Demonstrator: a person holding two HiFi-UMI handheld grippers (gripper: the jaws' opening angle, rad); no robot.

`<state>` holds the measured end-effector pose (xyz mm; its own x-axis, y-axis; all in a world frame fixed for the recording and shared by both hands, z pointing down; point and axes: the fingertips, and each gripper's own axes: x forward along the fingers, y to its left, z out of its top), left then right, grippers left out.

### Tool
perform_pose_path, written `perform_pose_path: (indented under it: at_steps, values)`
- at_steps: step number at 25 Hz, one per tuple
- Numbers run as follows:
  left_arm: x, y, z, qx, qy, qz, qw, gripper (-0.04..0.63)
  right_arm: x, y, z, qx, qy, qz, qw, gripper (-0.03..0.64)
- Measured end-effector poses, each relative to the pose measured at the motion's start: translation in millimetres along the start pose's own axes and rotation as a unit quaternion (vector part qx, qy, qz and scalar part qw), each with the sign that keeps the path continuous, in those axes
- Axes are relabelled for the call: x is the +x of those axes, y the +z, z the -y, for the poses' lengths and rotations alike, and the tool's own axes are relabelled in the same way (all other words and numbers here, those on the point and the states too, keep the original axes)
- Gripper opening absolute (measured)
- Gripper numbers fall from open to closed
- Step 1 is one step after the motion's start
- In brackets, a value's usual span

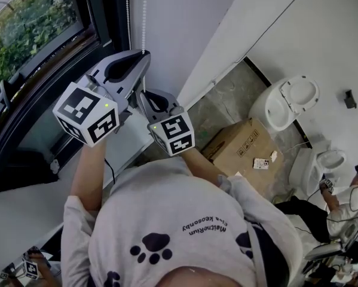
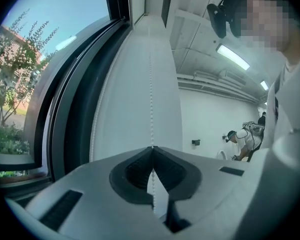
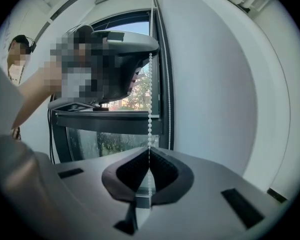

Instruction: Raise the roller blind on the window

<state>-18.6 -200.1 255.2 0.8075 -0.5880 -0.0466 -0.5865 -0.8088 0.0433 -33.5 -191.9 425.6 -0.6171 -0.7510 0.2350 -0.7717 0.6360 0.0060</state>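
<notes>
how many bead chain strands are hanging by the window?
2. The held strand is clamped by the left gripper and, lower down, by the right gripper. The free strand hangs nearer the dark window frame. None seem hidden.

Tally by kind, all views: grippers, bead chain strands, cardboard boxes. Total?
grippers: 2 (left gripper, right gripper)
strands of bead chain: 2
cardboard box: 1
total: 5
</notes>
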Motion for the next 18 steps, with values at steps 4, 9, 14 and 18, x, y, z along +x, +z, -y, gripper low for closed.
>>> perform_pose_path:
  at_steps: [4,9,14,18]
  values:
    - [-0.4,-25.0,-1.9,-0.009,0.009,-0.014,0.9998,0.009,5.6,-23.0,-3.0,0.002,0.006,-0.022,1.000,0.009]
    - [-3.3,-66.5,-5.6,-0.037,0.016,-0.040,0.9984,0.009,11.2,-64.5,-2.2,0.009,0.008,-0.067,0.998,0.009]
    - [-5.3,-101.8,-5.1,-0.063,0.018,-0.060,0.9961,0.009,15.4,-100.0,-3.3,0.017,0.012,-0.107,0.994,0.011]
    - [-4.8,-120.2,-3.0,-0.072,0.017,-0.073,0.9946,0.009,17.6,-119.2,-6.0,0.026,0.016,-0.131,0.991,0.011]
